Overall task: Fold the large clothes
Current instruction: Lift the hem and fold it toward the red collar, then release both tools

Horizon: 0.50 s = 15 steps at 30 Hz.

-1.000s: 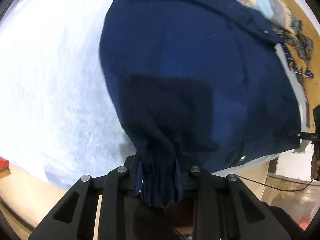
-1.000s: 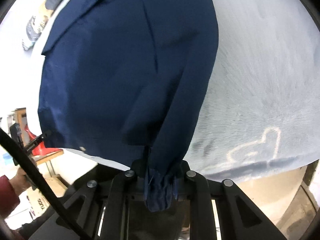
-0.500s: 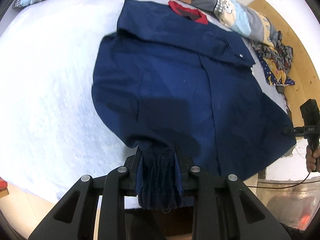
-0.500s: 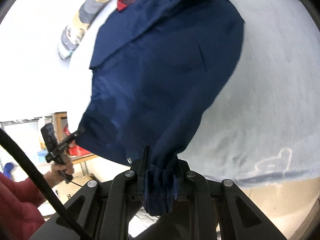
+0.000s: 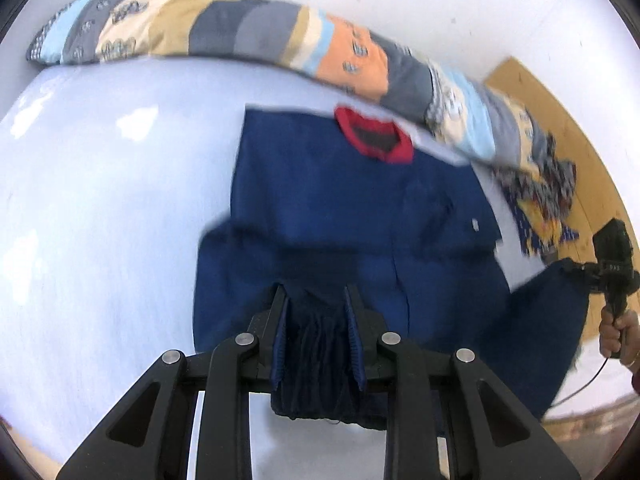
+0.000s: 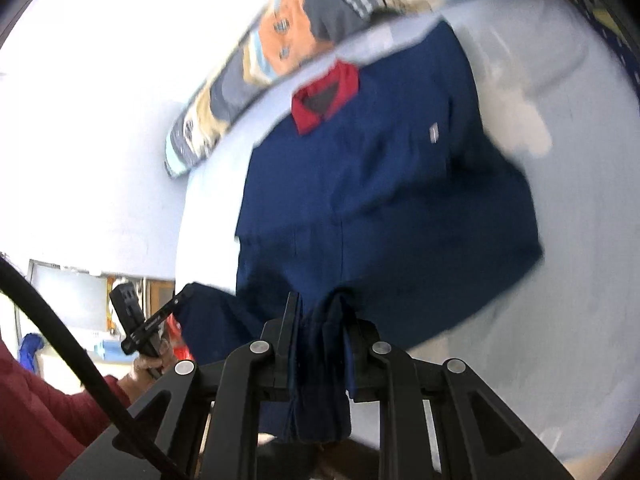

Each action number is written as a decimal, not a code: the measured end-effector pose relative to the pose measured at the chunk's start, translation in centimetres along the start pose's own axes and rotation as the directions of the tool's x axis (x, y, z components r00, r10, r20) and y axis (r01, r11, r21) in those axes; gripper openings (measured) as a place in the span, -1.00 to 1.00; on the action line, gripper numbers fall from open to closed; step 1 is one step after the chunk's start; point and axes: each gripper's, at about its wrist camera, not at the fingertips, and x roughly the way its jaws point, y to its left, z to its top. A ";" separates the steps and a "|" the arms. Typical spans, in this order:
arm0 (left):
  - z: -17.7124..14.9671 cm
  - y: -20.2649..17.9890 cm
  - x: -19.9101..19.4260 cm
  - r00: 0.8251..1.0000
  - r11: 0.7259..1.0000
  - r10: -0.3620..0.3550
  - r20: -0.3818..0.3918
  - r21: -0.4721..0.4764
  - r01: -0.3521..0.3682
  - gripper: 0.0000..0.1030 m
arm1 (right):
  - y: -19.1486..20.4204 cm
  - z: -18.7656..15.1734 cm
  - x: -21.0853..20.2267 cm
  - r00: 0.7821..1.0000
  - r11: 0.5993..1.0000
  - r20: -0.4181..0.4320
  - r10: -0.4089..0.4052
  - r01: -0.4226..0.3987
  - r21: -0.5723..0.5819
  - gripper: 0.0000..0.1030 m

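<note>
A large navy jacket (image 5: 360, 208) with a red collar (image 5: 376, 136) lies on a white bed (image 5: 100, 200), collar at the far end. My left gripper (image 5: 318, 300) is shut on the jacket's bunched hem, which hangs between its fingers. My right gripper (image 6: 320, 304) is shut on the other bunched part of the jacket (image 6: 380, 184) hem and holds it lifted above the bed (image 6: 580, 240). The right gripper also shows at the right edge of the left wrist view (image 5: 572, 268), pinching a raised corner. The near half of the jacket is lifted off the bed.
A patchwork pillow (image 5: 260, 40) lies along the head of the bed, also in the right wrist view (image 6: 288, 32). A patterned cloth (image 5: 544, 200) lies at the right by a wooden board (image 5: 560, 96). A person's red sleeve (image 6: 36, 412) is at lower left.
Both grippers have risen and pulled back with the hem, so the whole jacket, the collar and the pillow have come into view. The near part of the jacket has lifted.
</note>
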 end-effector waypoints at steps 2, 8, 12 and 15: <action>2.4 0.4 0.8 1.000 1.000 -0.001 0.026 0.001 0.001 -0.51 | 0.1 2.8 0.2 0.999 1.000 0.038 -0.009 0.010 -0.021 -0.63; 9.3 1.5 5.1 0.996 0.999 0.031 0.083 0.039 -0.034 -0.52 | -1.4 10.3 2.5 0.993 0.998 0.103 -0.060 0.062 -0.022 -0.63; 13.8 2.4 8.8 0.992 0.995 0.068 0.106 0.067 -0.076 -0.52 | -4.1 15.5 3.7 0.983 0.996 0.163 -0.090 0.084 0.038 -0.63; 17.8 3.6 13.5 0.990 0.993 0.111 0.082 0.036 -0.115 -0.52 | -6.3 19.6 5.3 0.971 0.989 0.207 -0.121 0.099 0.111 -0.62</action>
